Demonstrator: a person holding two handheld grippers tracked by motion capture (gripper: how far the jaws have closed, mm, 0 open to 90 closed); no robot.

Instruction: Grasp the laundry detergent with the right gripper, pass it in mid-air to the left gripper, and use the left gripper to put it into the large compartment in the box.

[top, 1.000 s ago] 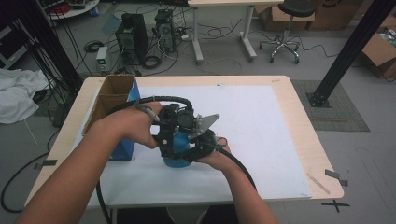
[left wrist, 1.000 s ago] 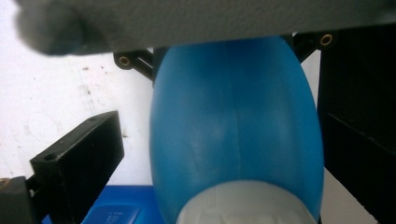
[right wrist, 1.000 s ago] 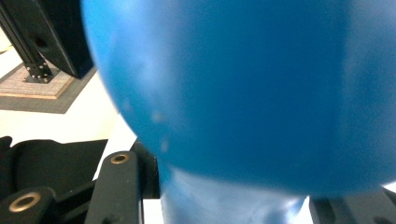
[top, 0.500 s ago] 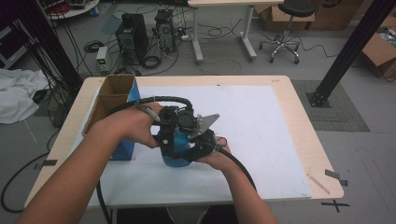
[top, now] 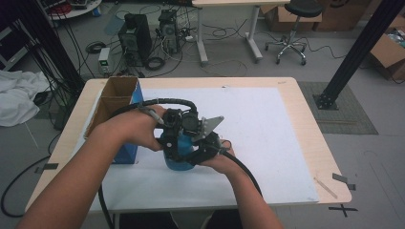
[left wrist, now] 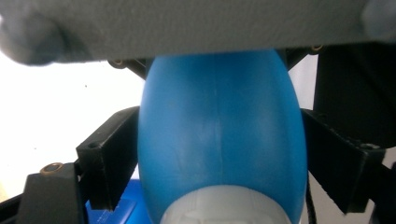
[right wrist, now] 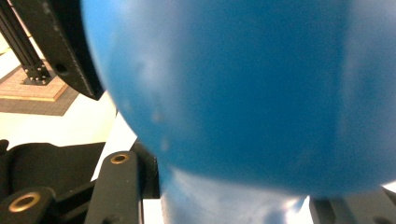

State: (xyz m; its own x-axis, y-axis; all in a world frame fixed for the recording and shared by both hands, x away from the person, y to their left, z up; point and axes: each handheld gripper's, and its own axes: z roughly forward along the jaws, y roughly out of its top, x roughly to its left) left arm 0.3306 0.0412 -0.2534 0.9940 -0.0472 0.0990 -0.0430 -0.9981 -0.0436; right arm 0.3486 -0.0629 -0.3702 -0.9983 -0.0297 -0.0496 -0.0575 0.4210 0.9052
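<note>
A blue rubber bulb (top: 175, 151) stands on the white sheet near the table's middle, with both grippers crowded around it. In the left gripper view the bulb (left wrist: 219, 116) sits between the black fingers (left wrist: 109, 158), which touch its sides. The left gripper (top: 177, 130) has just been closing its jaws on the bulb. In the right gripper view the bulb (right wrist: 243, 84) looms close and narrows to a paler neck (right wrist: 224, 200). The right gripper (top: 199, 147) is shut on that neck, one finger (right wrist: 116, 186) against it.
An open cardboard box with a blue side (top: 114, 102) stands at the table's left. A white sheet (top: 267, 129) covers most of the wooden table (top: 317, 152). Cables trail from both grippers. Computers, a stool and a black post stand on the floor beyond.
</note>
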